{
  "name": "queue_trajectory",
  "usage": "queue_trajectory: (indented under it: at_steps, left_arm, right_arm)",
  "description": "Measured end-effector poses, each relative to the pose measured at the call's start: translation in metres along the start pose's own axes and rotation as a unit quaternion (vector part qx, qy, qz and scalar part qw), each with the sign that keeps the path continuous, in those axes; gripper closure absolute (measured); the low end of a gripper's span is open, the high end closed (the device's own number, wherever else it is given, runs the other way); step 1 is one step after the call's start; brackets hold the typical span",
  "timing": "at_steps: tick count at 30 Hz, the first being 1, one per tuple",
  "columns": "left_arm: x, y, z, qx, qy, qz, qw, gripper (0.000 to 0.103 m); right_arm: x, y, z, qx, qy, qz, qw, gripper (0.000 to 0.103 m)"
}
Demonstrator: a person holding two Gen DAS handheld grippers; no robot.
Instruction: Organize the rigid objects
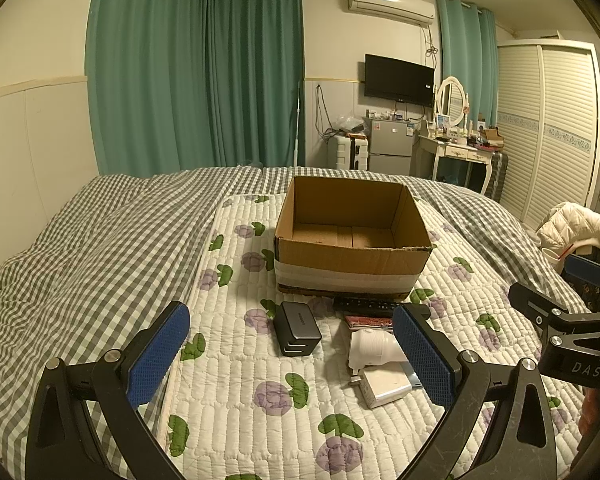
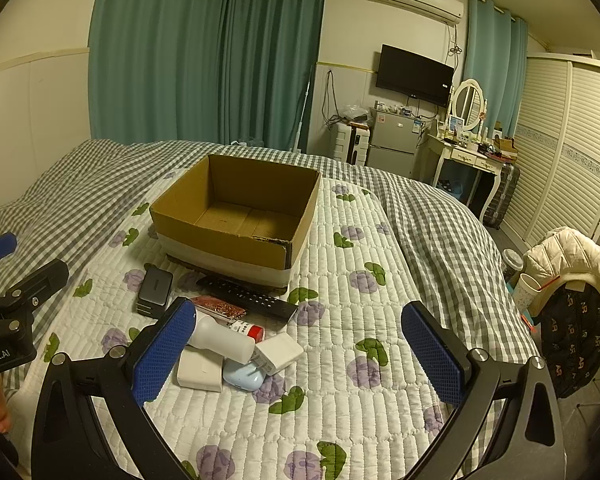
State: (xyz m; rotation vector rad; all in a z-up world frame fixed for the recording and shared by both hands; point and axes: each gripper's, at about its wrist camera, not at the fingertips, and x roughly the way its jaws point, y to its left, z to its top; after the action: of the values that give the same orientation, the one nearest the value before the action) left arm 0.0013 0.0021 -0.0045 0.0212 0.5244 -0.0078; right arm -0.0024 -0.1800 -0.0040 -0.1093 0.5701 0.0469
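Hovering wide apart and empty, both tools (image 1: 292,356) (image 2: 300,348) overlook a quilted bed (image 1: 236,408).

The box (image 1: 350,258) is plain matt cardboard, banded with smooth white tape. Soft quilted cloth covers the bed (image 2: 340,360). Glossy grey plastic is seen on the charger (image 1: 297,328), and rough dimpled blue pads (image 2: 434,358) too.

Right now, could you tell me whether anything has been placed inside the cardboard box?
No, the cardboard box shows only its bare brown floor in the right wrist view.
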Motion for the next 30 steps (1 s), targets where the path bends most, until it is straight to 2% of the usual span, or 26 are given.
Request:
queue_trajectory:
  at_steps: [11,17,22,24,26,30]
  left_arm:
    - [-0.001,-0.003,0.007,-0.007,-0.005,0.000,1.0000,0.000]
    - [0.006,-0.008,0.005,-0.008,0.002,0.001,1.0000,0.000]
    - [0.042,-0.022,-0.017,0.002,0.047,0.011,0.9988,0.000]
    - [0.061,-0.029,-0.031,0.005,0.079,0.009,0.9968,0.000]
    - [0.080,-0.037,-0.046,0.001,0.114,0.001,0.9935,0.000]
    - [0.106,-0.056,-0.071,0.004,0.159,-0.024,0.9869,0.000]
  right_arm:
    - [-0.009,-0.001,0.003,-0.002,-0.019,-0.001,1.000,0.000]
    - [0.001,-0.004,-0.001,0.004,0.003,-0.002,1.000,0.000]
    - [0.031,-0.014,-0.011,0.008,0.043,-0.023,0.999,0.000]
    - [0.051,-0.022,-0.019,0.022,0.070,-0.028,0.997,0.000]
    - [0.066,-0.030,-0.026,0.037,0.089,-0.028,0.995,0.000]
    - [0.092,-0.044,-0.035,0.069,0.114,-0.040,0.990,0.000]
